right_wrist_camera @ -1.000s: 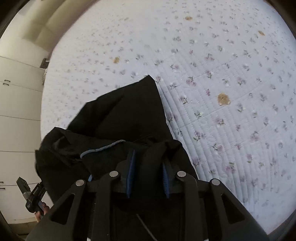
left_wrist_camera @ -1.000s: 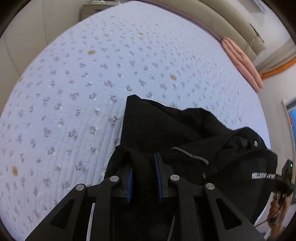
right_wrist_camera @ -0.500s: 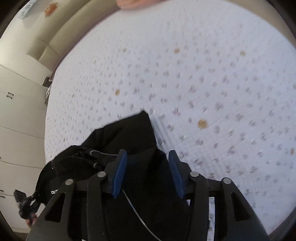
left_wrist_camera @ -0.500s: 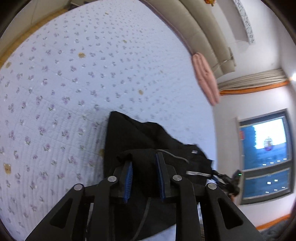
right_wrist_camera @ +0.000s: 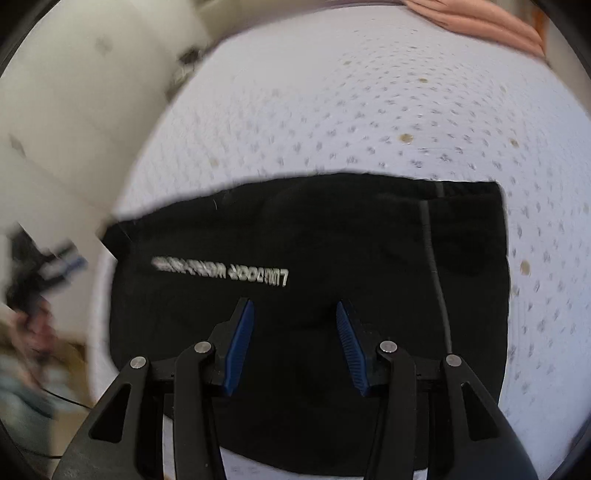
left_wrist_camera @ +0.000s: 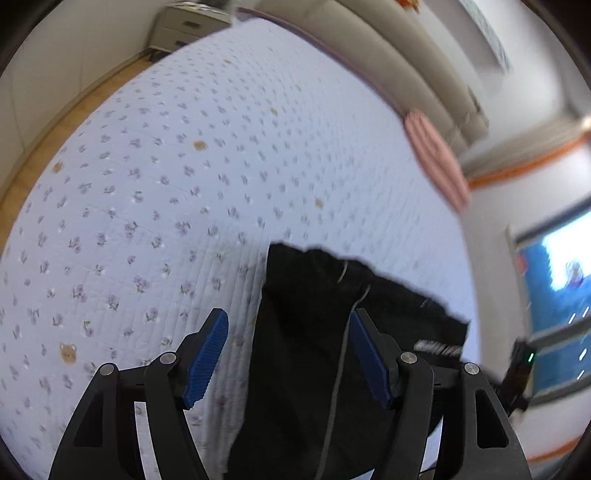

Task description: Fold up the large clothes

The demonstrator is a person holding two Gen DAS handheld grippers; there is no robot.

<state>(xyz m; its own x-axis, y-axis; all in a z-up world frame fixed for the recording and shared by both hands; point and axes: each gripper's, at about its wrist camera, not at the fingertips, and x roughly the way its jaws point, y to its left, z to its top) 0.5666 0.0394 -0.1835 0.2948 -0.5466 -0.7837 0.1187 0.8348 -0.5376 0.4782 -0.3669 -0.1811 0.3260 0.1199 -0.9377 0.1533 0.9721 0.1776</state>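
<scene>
Both grippers have let go of the black garment (right_wrist_camera: 314, 236), which a second ago was pinched and bunched between each pair of blue pads; it now lies spread flat on the floral quilted bedspread (left_wrist_camera: 155, 192) as a roughly rectangular fold. In the right wrist view the right gripper (right_wrist_camera: 294, 343) hangs above the cloth with its fingers apart and nothing gripped, the white lettering on the fabric just ahead of the tips. A thin grey drawcord (right_wrist_camera: 436, 266) runs down the garment's right part. In the left wrist view the left gripper (left_wrist_camera: 288, 354) has its jaws opening, wide apart, with the garment's edge lying below and between them but no pad pressing on it. A folded pink cloth (left_wrist_camera: 436, 158) rests at the far edge of the bed, well apart from the garment, by the beige headboard (left_wrist_camera: 388, 62). A bedside drawer unit (left_wrist_camera: 184, 29) stands at the far corner.
</scene>
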